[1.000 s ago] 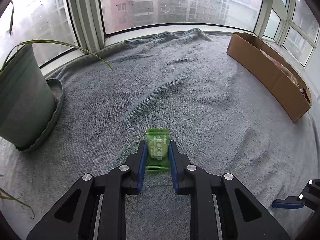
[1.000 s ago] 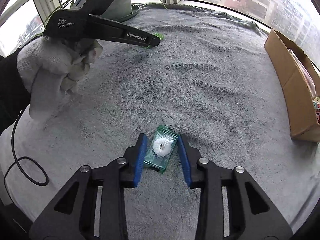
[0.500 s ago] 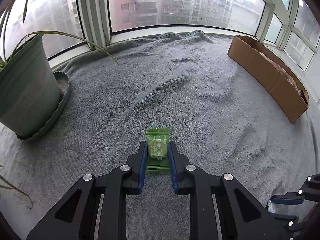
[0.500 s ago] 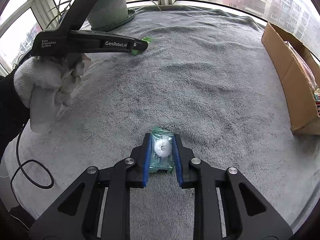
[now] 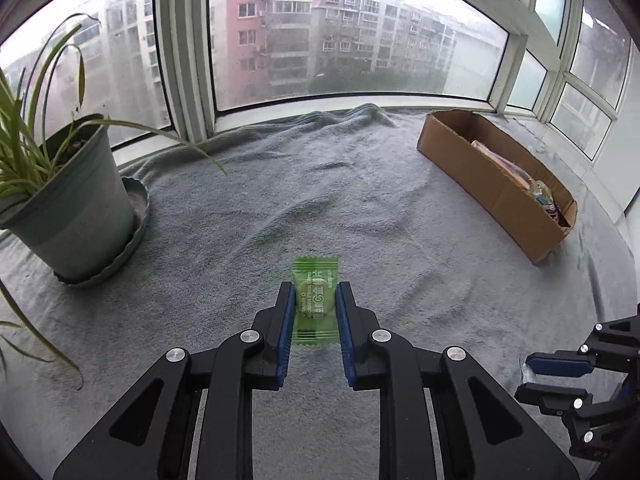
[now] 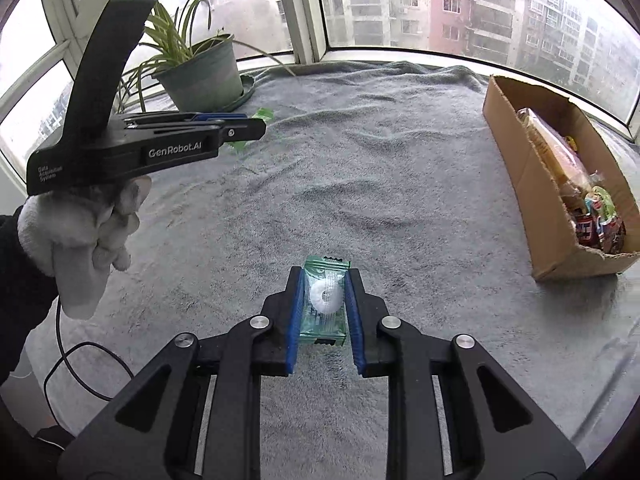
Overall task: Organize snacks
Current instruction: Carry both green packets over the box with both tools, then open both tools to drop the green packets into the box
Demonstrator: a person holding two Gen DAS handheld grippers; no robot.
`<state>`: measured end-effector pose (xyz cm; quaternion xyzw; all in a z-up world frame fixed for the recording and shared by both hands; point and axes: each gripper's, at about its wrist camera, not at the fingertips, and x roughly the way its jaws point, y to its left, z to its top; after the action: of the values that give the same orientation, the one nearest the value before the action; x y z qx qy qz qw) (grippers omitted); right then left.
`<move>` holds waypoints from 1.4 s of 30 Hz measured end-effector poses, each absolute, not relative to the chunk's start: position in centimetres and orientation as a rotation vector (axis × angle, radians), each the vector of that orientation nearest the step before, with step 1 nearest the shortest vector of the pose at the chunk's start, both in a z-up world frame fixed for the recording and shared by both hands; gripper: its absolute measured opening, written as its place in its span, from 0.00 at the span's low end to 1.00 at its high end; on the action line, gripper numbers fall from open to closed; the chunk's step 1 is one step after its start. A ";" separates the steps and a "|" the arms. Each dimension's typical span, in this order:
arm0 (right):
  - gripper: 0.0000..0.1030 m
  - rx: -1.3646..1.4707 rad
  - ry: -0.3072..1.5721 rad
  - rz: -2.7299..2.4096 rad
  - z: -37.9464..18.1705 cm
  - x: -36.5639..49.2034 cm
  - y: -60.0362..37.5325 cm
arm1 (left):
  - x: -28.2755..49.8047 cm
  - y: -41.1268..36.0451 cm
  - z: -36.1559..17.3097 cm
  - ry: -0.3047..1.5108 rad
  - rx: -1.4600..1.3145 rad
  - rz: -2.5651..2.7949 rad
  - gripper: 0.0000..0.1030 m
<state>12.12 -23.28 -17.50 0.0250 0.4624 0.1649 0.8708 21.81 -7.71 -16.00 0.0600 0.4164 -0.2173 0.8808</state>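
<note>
Left gripper point(image 5: 314, 310) pinched a bright green candy sachet point(image 5: 315, 300), right gripper point(image 6: 325, 302) a teal ring-mint sachet point(image 6: 325, 304), both lifted above grey towel point(image 5: 360, 208); slick film risked slipping before open cardboard box point(image 6: 560, 184).

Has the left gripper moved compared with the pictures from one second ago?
Yes. The left gripper, shut on the green candy, has risen: the plant pot and cardboard box now appear lower.

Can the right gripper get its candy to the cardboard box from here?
Probably yes. The right gripper is shut on the teal candy, and only bare grey blanket lies between it and the open-topped cardboard box.
</note>
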 end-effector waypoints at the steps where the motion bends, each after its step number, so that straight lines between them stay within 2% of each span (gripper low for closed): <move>1: 0.20 0.059 0.957 0.338 -17.1 12.2 -23.8 | 21.6 -8.0 -15.6 0.860 0.126 -0.459 0.18; 12: 0.20 0.128 0.859 0.220 -14.1 13.0 -32.2 | 19.6 -14.4 -11.9 0.799 0.150 -0.585 0.18; 25: 0.20 0.169 0.822 0.067 -13.9 15.2 -42.8 | 19.8 -25.9 -11.6 0.820 0.109 -0.756 0.18; 42: 0.24 0.177 0.825 0.015 -14.9 18.0 -47.4 | 20.4 -32.9 -11.6 0.826 0.149 -0.793 0.20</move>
<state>17.97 -47.40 -14.89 0.0860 0.4003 0.0075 0.9123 20.38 -32.86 -11.63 0.0706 0.3904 -0.3748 0.8380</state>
